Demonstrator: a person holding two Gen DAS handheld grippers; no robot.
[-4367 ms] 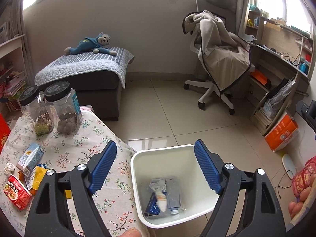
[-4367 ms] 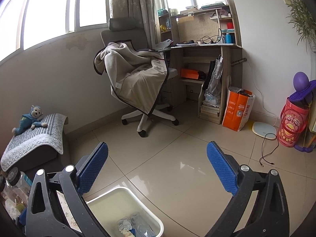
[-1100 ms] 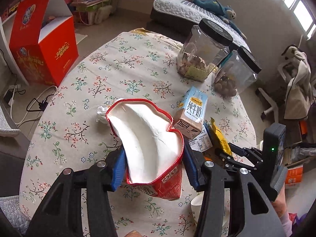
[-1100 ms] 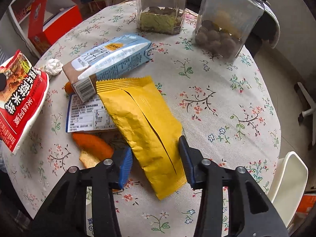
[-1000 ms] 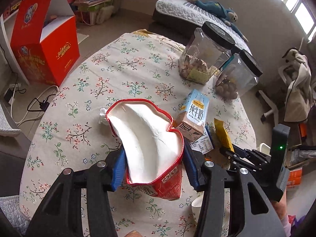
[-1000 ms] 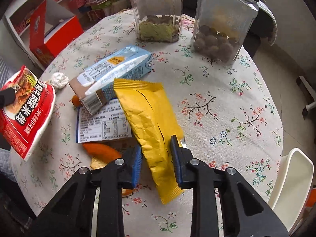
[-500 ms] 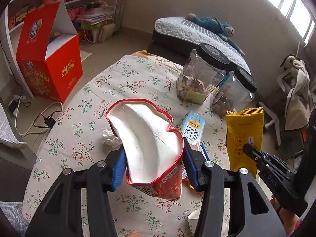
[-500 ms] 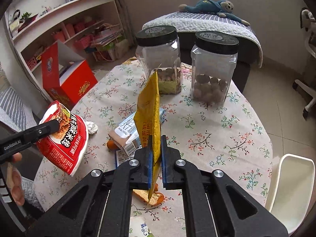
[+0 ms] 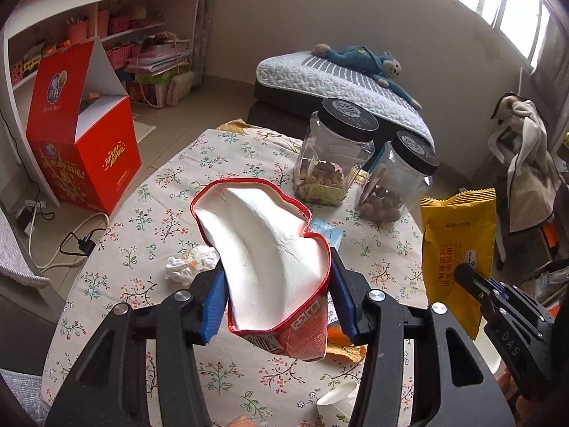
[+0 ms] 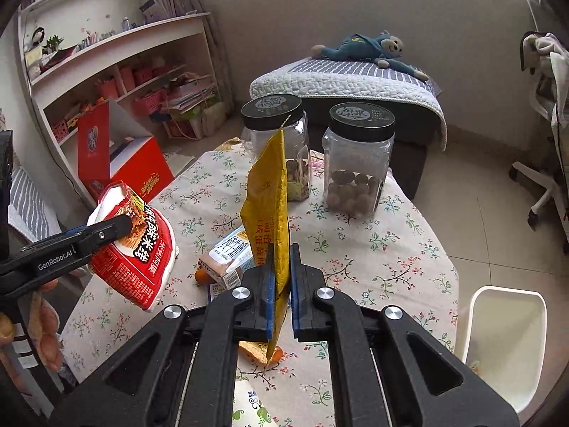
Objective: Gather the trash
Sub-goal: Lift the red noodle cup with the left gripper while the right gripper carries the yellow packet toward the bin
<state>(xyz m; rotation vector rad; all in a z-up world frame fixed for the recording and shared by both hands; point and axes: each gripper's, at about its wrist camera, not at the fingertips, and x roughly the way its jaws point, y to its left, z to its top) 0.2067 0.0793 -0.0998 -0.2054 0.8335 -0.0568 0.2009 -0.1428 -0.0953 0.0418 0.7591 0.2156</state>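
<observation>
with both loads lifted above the surface [image 9: 149,192], left gripper [image 9: 277,295] pinching red noodle bag [image 9: 270,259], right gripper [image 10: 281,284] pinching yellow wrapper [image 10: 270,192] by its lower edge; bin [image 10: 505,341] at 4 o'clock; thin wrapper may slip mid-swing.

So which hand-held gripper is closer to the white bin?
Right. The right hand-held gripper, pinching the yellow packet, is beside the white bin. The left hand-held gripper, holding the red bag, is further away.

Pale glossy floor tiles [image 10: 473,181] run to a plain cream wall [image 9: 320,10], daylight falling from a high window [image 9: 512,3]. A white curved bookshelf [image 10: 117,53] stands near a low dark daybed with grey quilted cover [image 10: 355,82].
</observation>
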